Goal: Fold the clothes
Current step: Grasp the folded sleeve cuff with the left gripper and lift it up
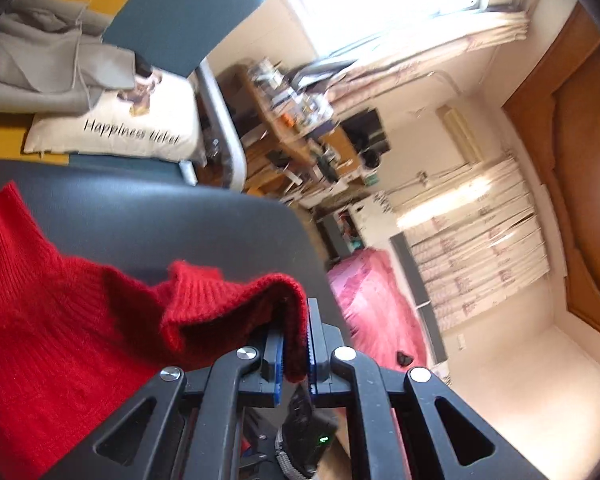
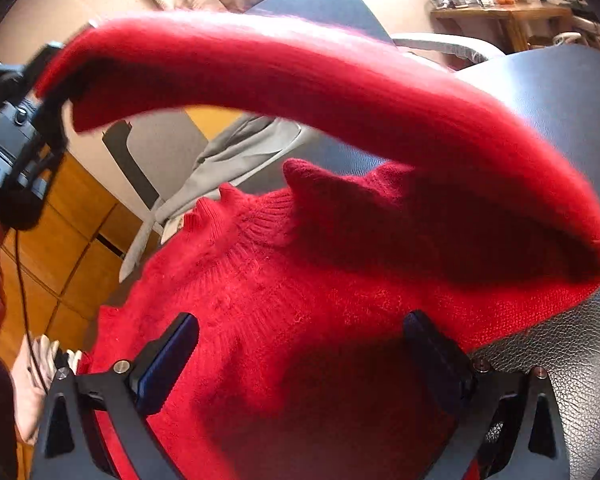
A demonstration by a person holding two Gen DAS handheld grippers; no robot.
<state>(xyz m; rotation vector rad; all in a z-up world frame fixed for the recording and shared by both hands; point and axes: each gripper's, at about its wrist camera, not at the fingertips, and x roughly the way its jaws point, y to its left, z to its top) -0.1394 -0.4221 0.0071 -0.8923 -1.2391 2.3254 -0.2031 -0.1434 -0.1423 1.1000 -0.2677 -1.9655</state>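
Dark leather table (image 2: 572, 120): left claw (image 1: 296, 344) pinches red sweater (image 2: 300, 300) sleeve mid-fold; right claw (image 2: 300, 356) open above body; next, lay sleeve across.

My left tool (image 1: 296, 344) hides the pinched end of the red sweater's sleeve (image 1: 236, 300). The sweater body (image 2: 284, 320) runs off the bottom edge under my right tool (image 2: 300, 360). The far shelf clutter (image 1: 296, 120) is blurred.

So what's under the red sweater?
A dark leather-like surface shows around the red sweater. What lies directly beneath its body is covered, so it cannot be seen.
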